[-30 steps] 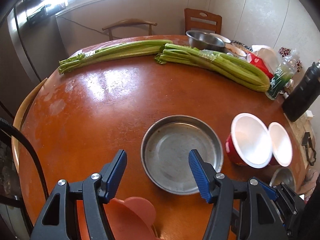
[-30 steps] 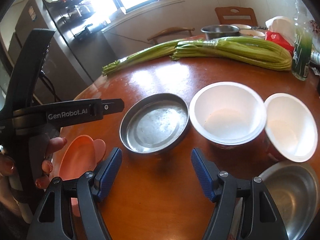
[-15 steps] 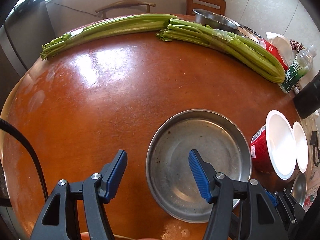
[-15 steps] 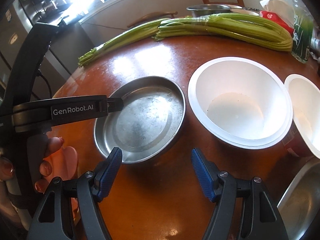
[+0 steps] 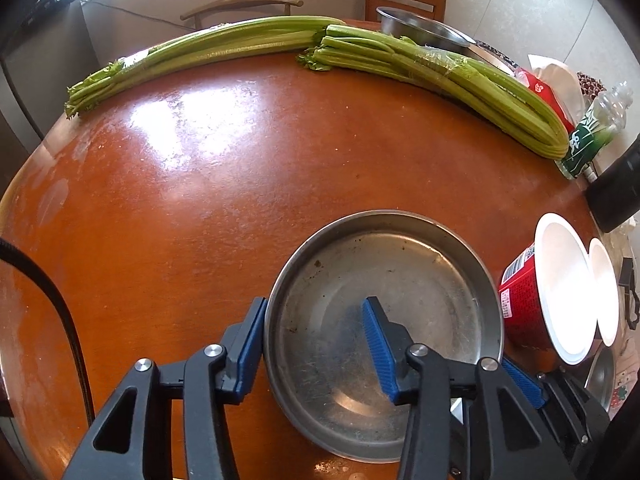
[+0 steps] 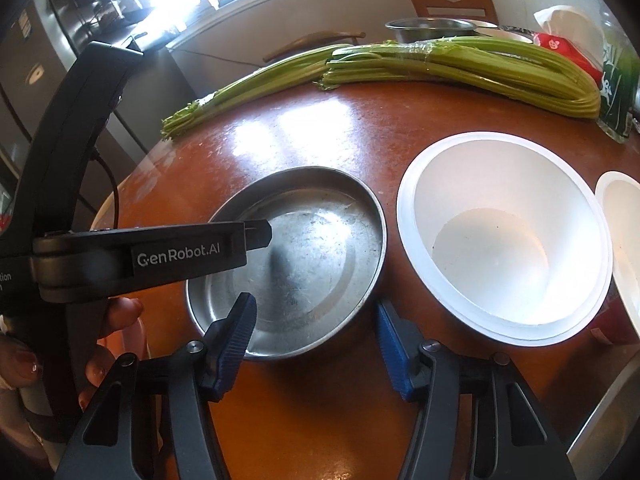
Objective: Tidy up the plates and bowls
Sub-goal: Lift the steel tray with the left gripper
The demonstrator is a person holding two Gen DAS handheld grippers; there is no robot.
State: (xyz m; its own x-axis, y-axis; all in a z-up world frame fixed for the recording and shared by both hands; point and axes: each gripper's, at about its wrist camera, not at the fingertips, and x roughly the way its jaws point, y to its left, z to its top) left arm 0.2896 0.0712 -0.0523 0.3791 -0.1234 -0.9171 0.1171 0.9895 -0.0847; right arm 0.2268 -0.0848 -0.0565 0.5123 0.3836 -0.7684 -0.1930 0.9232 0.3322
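My left tool [image 5: 314,346] straddles the near-left rim of the round metal plate [image 5: 400,280]: one blue pad sits outside against the wall, the other stands inside over the plate floor, apart from the rim. Its jaws have just been closing, narrowed but not yet pinching. My right tool [image 6: 314,338] brackets the plate's near-right rim the same way, one pad inside and one outside on the tabletop [image 5: 200,200]; its jaws too have just been closing and stand at a middling gap with no pad pressing that I can see. The plate rests flat near the tabletop's near edge, right of middle.

I judge the step in hand to be taking hold of this plate. The next move calls for finishing the squeeze on the thin rim, then a level lift so it does not tip, most likely toward the other dishes.

Just to the plate's right stand two red paper bowls with white insides, the larger bowl [image 6: 504,240] nearly touching the plate and the smaller bowl [image 6: 624,240] beside it. A second steel dish [image 6: 604,420] shows at the near right edge. At the far edge lie two bundles of celery [image 5: 420,72], and behind them one deeper steel basin [image 5: 420,32].
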